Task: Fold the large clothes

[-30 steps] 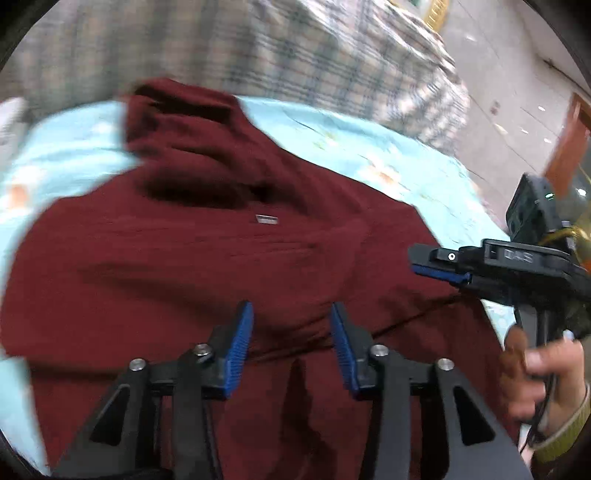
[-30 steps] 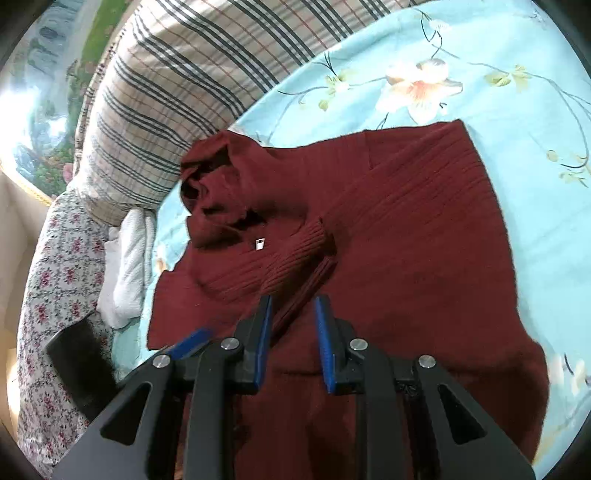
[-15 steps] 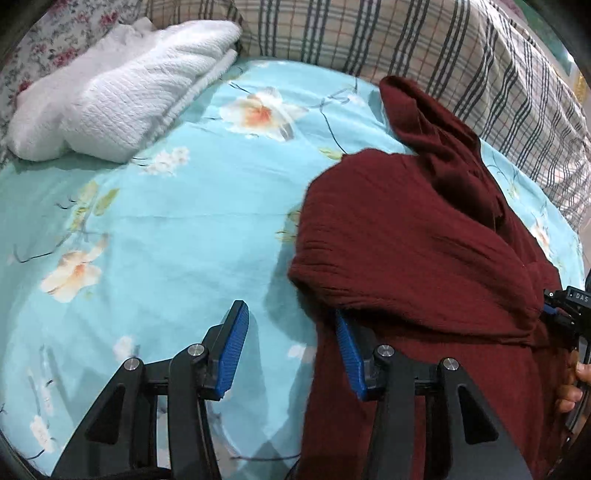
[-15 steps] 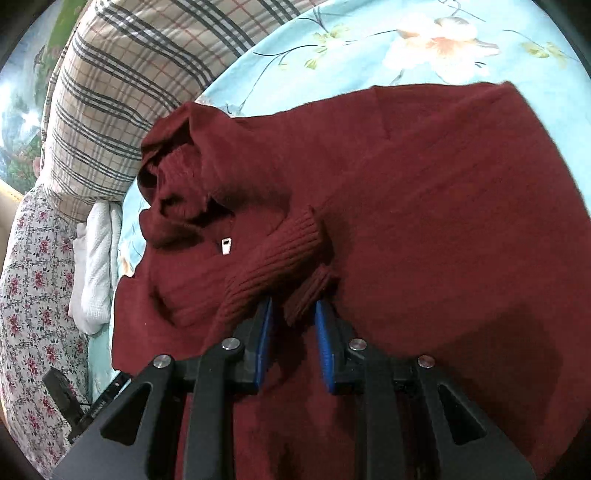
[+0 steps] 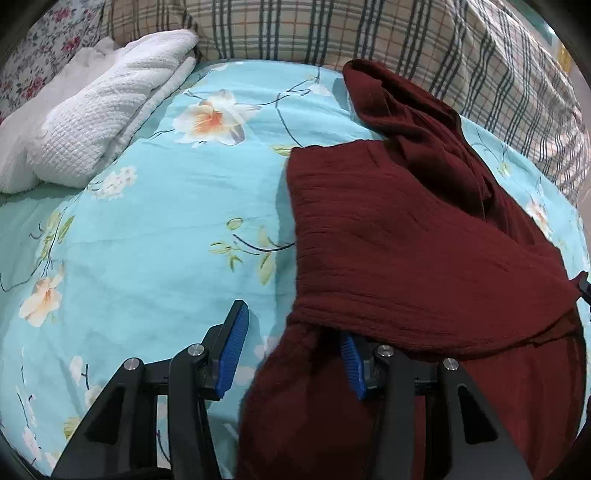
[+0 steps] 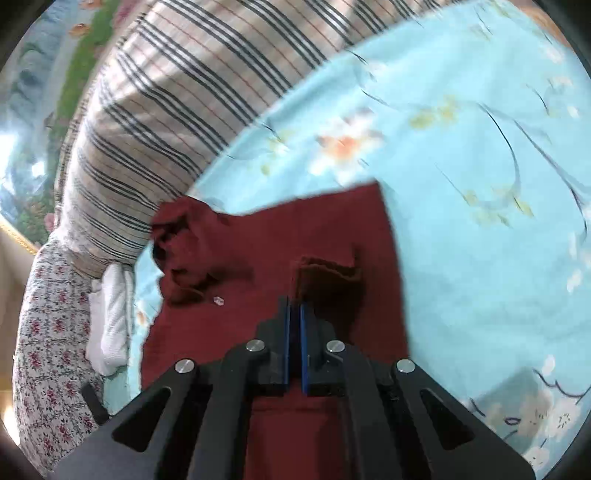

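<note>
A dark red knit sweater (image 5: 406, 240) lies spread on the blue flowered bedsheet (image 5: 147, 240), its collar end bunched near the plaid pillow. My left gripper (image 5: 291, 354) is open at the sweater's left edge. The cloth's edge drapes over its right finger and hangs between the jaws, clear of the left pad (image 5: 232, 354). In the right wrist view the sweater (image 6: 258, 240) lies below my right gripper (image 6: 293, 306). Its jaws are closing to a thin slit, and the ribbed sleeve cuff (image 6: 328, 271) stands up from the tips, pinched there.
A folded white towel (image 5: 99, 110) lies at the far left of the bed. A plaid pillow (image 5: 369, 33) runs along the back, with a pink-flowered cushion (image 5: 37, 48) beside it. Bare sheet (image 6: 480, 184) stretches right of the sweater.
My left gripper swung from above the sweater's middle to its left edge. My right gripper closed on the sleeve cuff and drew back, lifting the cuff off the sweater's body.
</note>
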A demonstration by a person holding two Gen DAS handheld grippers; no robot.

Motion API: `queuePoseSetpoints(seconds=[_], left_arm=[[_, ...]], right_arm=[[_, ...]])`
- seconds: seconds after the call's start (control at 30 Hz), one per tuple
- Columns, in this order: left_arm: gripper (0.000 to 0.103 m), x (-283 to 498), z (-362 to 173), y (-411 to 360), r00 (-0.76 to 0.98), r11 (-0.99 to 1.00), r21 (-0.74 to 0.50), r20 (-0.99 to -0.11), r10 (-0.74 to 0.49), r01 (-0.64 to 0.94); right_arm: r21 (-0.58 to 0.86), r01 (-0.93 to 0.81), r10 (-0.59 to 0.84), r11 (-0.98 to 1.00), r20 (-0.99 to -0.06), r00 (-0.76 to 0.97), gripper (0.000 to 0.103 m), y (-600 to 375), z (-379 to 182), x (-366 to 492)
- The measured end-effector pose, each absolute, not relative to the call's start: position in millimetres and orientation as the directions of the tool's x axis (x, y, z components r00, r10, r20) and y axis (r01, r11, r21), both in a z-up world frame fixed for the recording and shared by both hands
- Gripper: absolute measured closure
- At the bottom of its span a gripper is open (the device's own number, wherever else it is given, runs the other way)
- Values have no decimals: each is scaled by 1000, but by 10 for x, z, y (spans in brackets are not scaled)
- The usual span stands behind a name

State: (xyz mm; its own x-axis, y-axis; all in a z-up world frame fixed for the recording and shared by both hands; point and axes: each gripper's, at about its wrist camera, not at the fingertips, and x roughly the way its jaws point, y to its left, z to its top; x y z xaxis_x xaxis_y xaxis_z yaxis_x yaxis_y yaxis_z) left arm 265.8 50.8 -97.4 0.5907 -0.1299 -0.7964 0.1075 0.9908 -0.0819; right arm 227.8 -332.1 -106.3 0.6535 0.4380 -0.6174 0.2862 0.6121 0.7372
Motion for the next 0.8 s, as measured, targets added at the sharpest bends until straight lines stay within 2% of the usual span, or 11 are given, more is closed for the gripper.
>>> queuePoseSetpoints(seconds=[0.07, 0.1, 0.13, 0.23, 0.33, 0.43, 0.5, 0.57, 0.63, 0.8], left_arm=[[58, 2651, -983, 476, 594, 992, -54, -796, -113, 117], [63, 2647, -980, 480, 599, 993, -45, -794, -102, 110], [72, 2645, -976, 517, 605, 995, -47, -791, -91, 88], [73, 2655, -1002, 672, 599, 992, -119, -791, -122, 44], [73, 2611, -981, 730, 581, 985, -158, -797, -165, 62], [72, 2457, -863, 864, 566, 947, -297, -763, -312, 121], [60, 2402, -740, 940, 564, 918, -360, -729, -387, 165], [35, 2477, -611, 949, 561, 907, -374, -717, -414, 192], [29, 2712, -581, 920, 536, 903, -391, -730, -424, 182], [29, 3482, -878, 863, 447, 897, -431, -785, -429, 102]], right_arm=[[738, 285, 445, 612, -619, 647, 98, -3297, -1100, 2261], [741, 276, 444, 612, -611, 655, 98, -3296, -1077, 2246], [746, 265, 441, 611, -598, 669, 98, -3299, -1032, 2243], [749, 232, 415, 621, -565, 714, 98, -3348, -900, 2176], [725, 240, 456, 646, -618, 640, 97, -3256, -1022, 2230], [695, 263, 470, 669, -670, 574, 95, -3170, -1174, 2183], [687, 268, 458, 675, -675, 579, 95, -3193, -1176, 2113], [676, 274, 435, 684, -680, 590, 95, -3228, -1135, 2050], [657, 276, 396, 701, -681, 615, 94, -3245, -1039, 2014], [655, 235, 370, 718, -645, 669, 95, -3201, -847, 2039]])
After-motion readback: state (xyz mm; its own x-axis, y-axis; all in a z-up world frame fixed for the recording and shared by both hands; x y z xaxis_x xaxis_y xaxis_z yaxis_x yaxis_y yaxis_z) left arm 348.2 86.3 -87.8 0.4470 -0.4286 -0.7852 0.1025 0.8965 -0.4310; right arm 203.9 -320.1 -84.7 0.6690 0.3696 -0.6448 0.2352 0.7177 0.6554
